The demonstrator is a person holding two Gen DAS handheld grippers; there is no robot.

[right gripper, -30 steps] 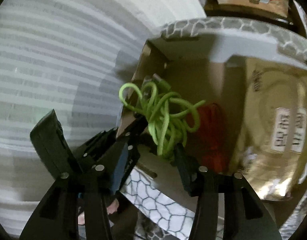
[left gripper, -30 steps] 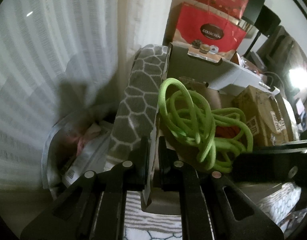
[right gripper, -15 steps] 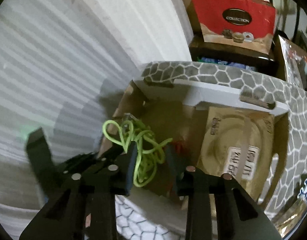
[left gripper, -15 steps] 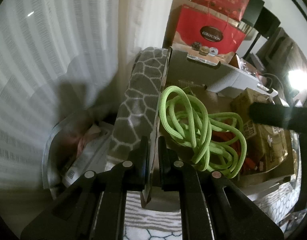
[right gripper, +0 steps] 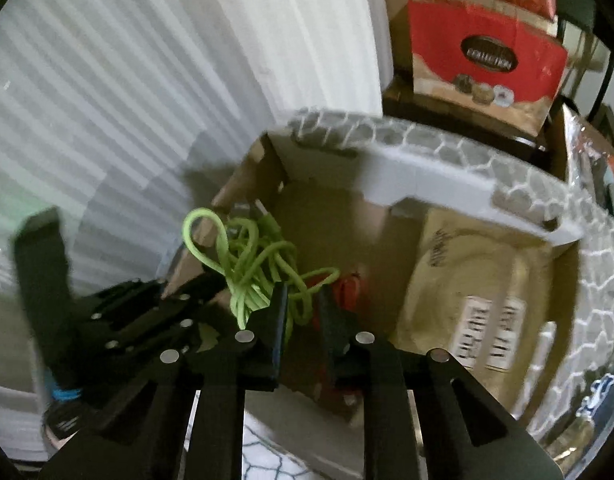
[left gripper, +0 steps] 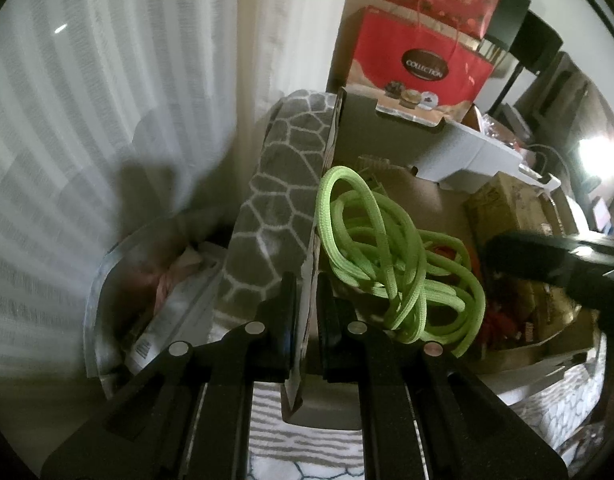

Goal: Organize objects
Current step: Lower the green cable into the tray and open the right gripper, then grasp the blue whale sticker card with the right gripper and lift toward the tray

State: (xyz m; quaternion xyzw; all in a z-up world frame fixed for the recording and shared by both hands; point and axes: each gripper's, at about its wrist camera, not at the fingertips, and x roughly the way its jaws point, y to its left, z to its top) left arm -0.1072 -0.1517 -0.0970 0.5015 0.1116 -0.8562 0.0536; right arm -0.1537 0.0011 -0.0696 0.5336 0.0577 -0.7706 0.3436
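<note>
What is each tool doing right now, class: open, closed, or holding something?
Left tool: closed on the box wall.
Right tool: narrowly open, holding nothing, above the green cord.

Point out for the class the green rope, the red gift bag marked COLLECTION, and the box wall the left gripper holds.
green rope [left gripper: 371,248], left wrist view, on the middle of the tangled loops.
red gift bag [left gripper: 423,68], left wrist view, on its dark oval label.
box wall [left gripper: 307,304], left wrist view, on the edge between the fingers.

I see a pale striped curtain [left gripper: 119,92] filling the left side. Red gift boxes [left gripper: 419,68] are stacked at the back. A bright light [left gripper: 597,156] glares at the right edge, beside dark furniture [left gripper: 527,40].
</note>
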